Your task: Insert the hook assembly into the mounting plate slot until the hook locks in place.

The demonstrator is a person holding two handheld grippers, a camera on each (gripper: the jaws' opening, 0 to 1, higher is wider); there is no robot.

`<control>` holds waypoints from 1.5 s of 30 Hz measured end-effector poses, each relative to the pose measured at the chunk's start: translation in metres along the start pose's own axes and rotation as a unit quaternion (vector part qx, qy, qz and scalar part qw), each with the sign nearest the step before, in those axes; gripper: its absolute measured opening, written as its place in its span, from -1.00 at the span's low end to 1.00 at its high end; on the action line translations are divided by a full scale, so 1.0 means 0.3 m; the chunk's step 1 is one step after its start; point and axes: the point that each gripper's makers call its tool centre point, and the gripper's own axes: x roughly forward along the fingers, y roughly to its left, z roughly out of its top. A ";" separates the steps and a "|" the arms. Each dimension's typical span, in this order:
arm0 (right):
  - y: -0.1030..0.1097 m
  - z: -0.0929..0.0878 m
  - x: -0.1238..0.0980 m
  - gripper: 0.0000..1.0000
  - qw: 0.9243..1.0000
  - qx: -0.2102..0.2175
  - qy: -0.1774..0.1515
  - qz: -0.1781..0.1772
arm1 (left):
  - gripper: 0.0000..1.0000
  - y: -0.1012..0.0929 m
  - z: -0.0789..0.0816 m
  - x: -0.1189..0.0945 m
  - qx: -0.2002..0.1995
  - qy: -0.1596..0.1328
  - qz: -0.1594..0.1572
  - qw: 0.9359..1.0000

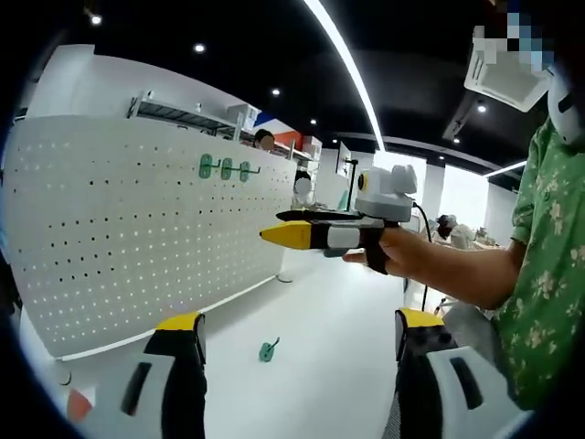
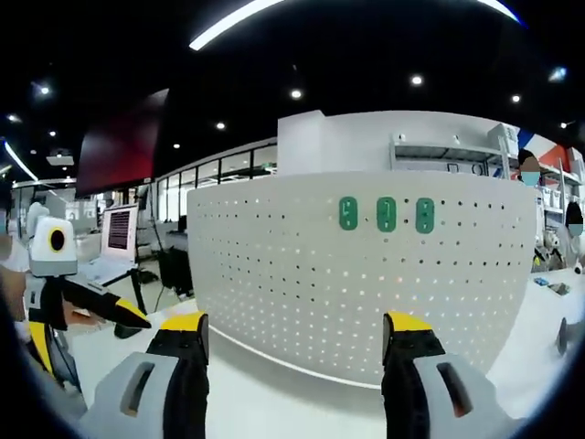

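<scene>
My left gripper [image 1: 297, 343] hangs with its jaws apart and empty over the white table [image 1: 320, 338], where one green hook [image 1: 267, 349] lies between them, a little ahead. The white pegboard [image 1: 146, 229] stands upright beyond, carrying three green hooks [image 2: 386, 214] in a row near its top. My right gripper [image 2: 292, 343] faces that board, jaws likewise spread and holding nothing, well apart from it.

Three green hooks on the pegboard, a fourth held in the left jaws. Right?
No. The fourth hook lies on the table, between and beyond the empty, open left jaws, per the left gripper view. Three hooks are on the pegboard.
</scene>
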 end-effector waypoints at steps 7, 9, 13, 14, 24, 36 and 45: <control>0.006 -0.055 -0.063 0.56 1.000 0.000 0.017 0.000 | 0.74 -0.016 -0.010 0.014 -0.001 0.003 -0.001 1.000; 0.007 -0.066 -0.080 0.56 1.000 0.001 0.020 0.000 | 0.74 -0.021 -0.014 0.018 -0.001 0.005 -0.002 1.000; 0.012 -0.098 -0.117 0.56 1.000 0.001 0.030 0.001 | 0.74 -0.030 -0.019 0.030 -0.002 0.009 -0.004 1.000; 0.012 -0.104 -0.124 0.56 1.000 0.002 0.031 0.001 | 0.74 -0.032 -0.020 0.032 -0.002 0.010 -0.004 1.000; 0.036 -0.182 -0.210 0.54 0.998 0.008 0.057 0.012 | 0.74 -0.055 -0.028 0.068 0.001 0.019 -0.008 1.000; 0.045 -0.260 -0.297 0.53 0.996 0.011 0.089 0.023 | 0.73 -0.060 -0.042 0.094 0.000 0.028 -0.004 1.000; 0.063 -0.299 -0.340 0.52 0.994 0.012 0.106 0.038 | 0.72 -0.054 -0.067 0.128 -0.004 0.039 -0.004 0.999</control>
